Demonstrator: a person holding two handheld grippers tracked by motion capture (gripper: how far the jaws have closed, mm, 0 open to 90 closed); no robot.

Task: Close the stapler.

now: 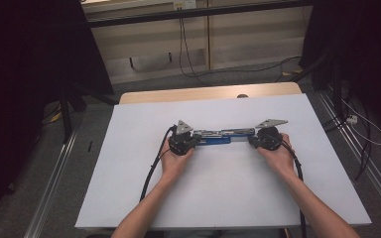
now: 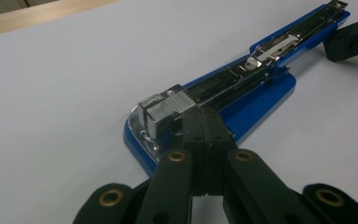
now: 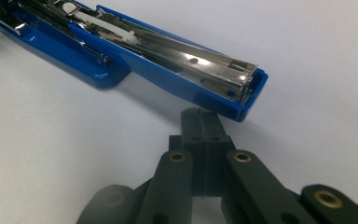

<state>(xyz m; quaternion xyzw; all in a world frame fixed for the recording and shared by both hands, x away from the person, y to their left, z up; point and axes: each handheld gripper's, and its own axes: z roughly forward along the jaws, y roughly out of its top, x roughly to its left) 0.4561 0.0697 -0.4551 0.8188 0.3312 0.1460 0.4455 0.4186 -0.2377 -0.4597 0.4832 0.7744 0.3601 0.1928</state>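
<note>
**Opened Stapler Braced Between Two Closed Grippers**

A blue stapler is lying opened out flat on the white table, with its metal staple channel facing up. It is spanning the gap between the two grippers.

The left gripper is resting with its jaws closed together and nothing clamped between them. The tips are sitting directly behind the stapler's metal head, touching or just short of it; contact cannot be confirmed. This placement is probably steadying that end.

The right gripper is also presenting jaws pressed together and holding nothing. The hinged blue arm's far end is lying just ahead of the tips, slightly above them, and appears apart from them.

The open layout is exposing the spring pusher, likely for loading or inspection.

No brand, label or legible writing is appearing on the stapler.
</note>
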